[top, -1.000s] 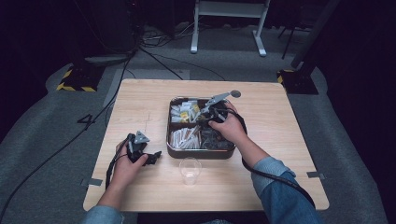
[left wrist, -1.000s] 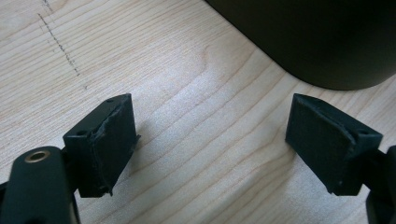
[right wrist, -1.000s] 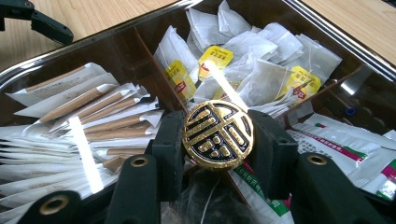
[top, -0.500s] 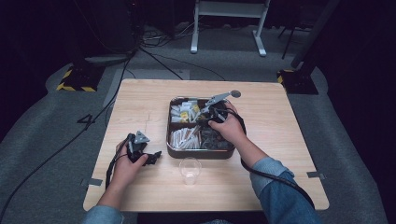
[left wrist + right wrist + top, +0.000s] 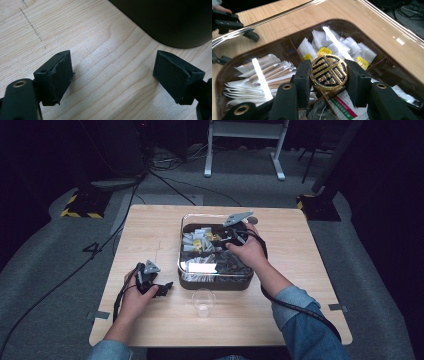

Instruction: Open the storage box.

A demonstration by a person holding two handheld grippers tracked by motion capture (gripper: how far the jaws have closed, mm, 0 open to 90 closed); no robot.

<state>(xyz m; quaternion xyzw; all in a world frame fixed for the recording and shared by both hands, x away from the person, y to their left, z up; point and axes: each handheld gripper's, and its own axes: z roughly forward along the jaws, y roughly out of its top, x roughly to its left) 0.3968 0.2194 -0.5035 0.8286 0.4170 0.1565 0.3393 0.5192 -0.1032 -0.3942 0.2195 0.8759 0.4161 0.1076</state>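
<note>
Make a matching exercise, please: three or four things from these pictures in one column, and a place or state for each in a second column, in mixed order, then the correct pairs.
Things:
1. left hand-held gripper
2. right hand-held gripper
3. clear plastic cup
4. white sachets with yellow labels

Places or states:
A. stands on the table in front of the box
B. shut on the round gold knob of the clear lid
C. lie in a far compartment of the box
D. open above bare wood of the table

Pairs: 1-D, 2-B, 3-A, 4-C

Glossy gold-and-black knob [image 5: 329, 72]; clear glass lid [image 5: 387, 23]; matt wood table [image 5: 150, 227].
</note>
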